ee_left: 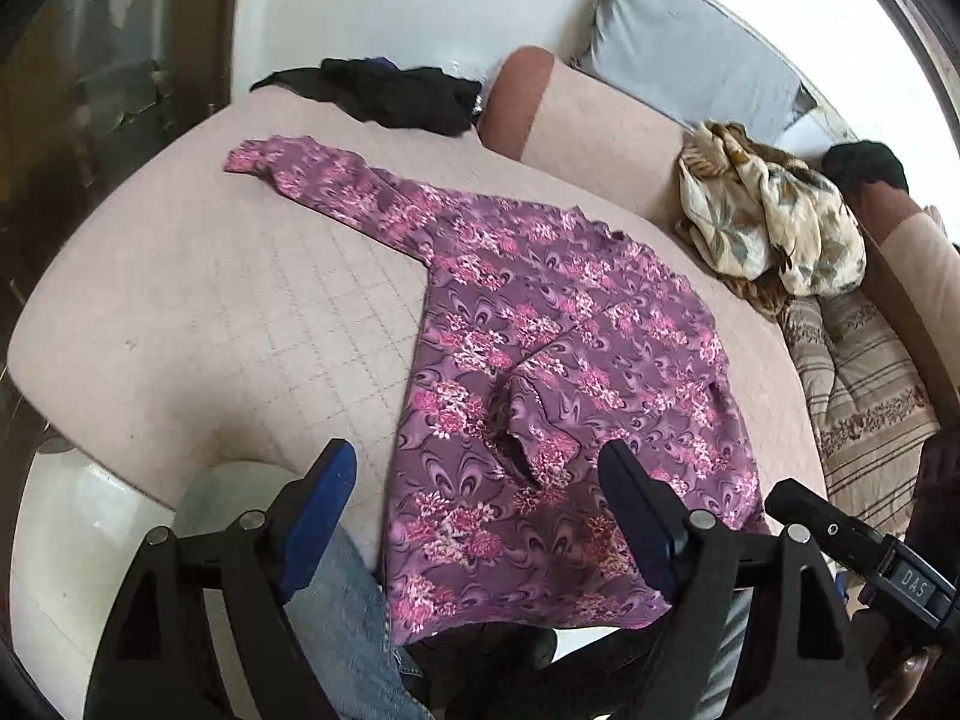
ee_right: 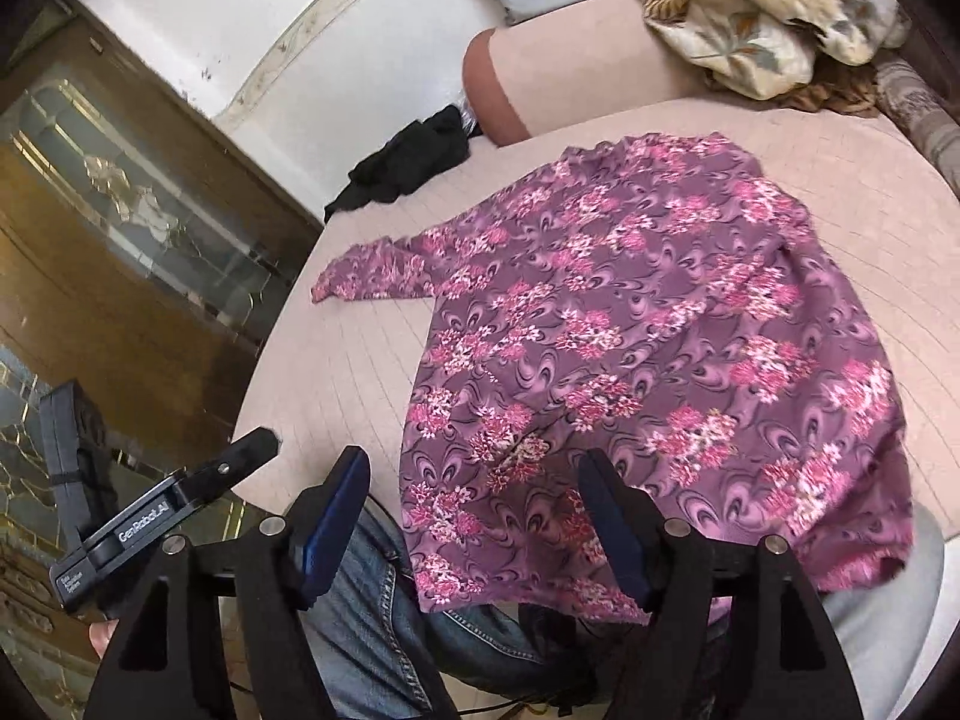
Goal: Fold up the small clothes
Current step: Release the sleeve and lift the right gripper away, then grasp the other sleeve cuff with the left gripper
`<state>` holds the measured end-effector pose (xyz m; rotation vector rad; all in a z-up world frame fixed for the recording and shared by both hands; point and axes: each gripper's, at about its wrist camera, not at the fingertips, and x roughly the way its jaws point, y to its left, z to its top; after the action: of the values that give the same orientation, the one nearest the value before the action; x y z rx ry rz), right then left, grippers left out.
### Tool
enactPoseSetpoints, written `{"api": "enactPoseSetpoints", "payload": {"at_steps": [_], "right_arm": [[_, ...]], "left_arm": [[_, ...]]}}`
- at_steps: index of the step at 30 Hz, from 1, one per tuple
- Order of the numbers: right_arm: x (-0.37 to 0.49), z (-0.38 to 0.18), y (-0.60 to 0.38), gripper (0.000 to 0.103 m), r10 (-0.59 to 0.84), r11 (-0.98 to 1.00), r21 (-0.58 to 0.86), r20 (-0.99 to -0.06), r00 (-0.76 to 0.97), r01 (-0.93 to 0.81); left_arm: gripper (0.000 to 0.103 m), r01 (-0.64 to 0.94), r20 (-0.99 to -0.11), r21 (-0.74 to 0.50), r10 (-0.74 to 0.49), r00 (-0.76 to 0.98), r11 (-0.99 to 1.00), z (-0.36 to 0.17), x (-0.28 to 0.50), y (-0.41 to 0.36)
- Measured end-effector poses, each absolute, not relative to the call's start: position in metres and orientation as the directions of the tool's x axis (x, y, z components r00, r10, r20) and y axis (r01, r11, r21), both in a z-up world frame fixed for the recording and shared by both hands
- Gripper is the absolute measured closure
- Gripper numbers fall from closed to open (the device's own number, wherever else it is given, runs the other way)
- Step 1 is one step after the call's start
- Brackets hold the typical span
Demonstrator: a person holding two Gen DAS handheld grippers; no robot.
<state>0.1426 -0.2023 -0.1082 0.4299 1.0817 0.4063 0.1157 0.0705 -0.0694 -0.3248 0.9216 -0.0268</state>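
A purple long-sleeved top with pink flowers lies spread on the pink quilted bed. Its left sleeve stretches out to the far left. The other sleeve lies folded across the body, its cuff near the hem. The hem hangs over the bed's near edge. My left gripper is open and empty, hovering above the hem. In the right wrist view the top fills the middle, and my right gripper is open and empty above its near hem. The left gripper's body shows at lower left.
A black garment lies at the bed's far edge. A crumpled cream floral cloth sits at the far right beside a striped blanket. A grey pillow and pink bolster are behind. The person's jeans are below.
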Motion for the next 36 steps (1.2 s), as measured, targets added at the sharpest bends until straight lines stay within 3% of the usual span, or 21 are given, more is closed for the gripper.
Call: {"api": "enactPoseSetpoints", "payload": {"at_steps": [7, 12, 18, 36], "right_arm": [[0.120, -0.084, -0.209, 0.026, 0.481, 0.861, 0.501, -0.741, 0.468, -0.092], [0.109, -0.069, -0.205, 0.017, 0.482, 0.861, 0.497, -0.733, 0.480, -0.106], [0.109, -0.065, -0.197, 0.016, 0.479, 0.866, 0.485, -0.736, 0.478, -0.121], [0.202, -0.103, -0.133, 0.017, 0.454, 0.891, 0.408, -0.797, 0.399, -0.201]], "left_arm": [[0.021, -0.094, -0.758, -0.303, -0.180, 0.626, 0.948, -0.049, 0.096, 0.067], [0.019, -0.082, -0.751, -0.322, -0.202, 0.629, 0.943, -0.047, 0.089, 0.069], [0.019, -0.117, -0.751, -0.350, -0.204, 0.628, 0.929, -0.052, 0.093, 0.083], [0.019, -0.289, -0.809, -0.384, -0.168, 0.563, 0.877, -0.119, 0.185, 0.168]]}}
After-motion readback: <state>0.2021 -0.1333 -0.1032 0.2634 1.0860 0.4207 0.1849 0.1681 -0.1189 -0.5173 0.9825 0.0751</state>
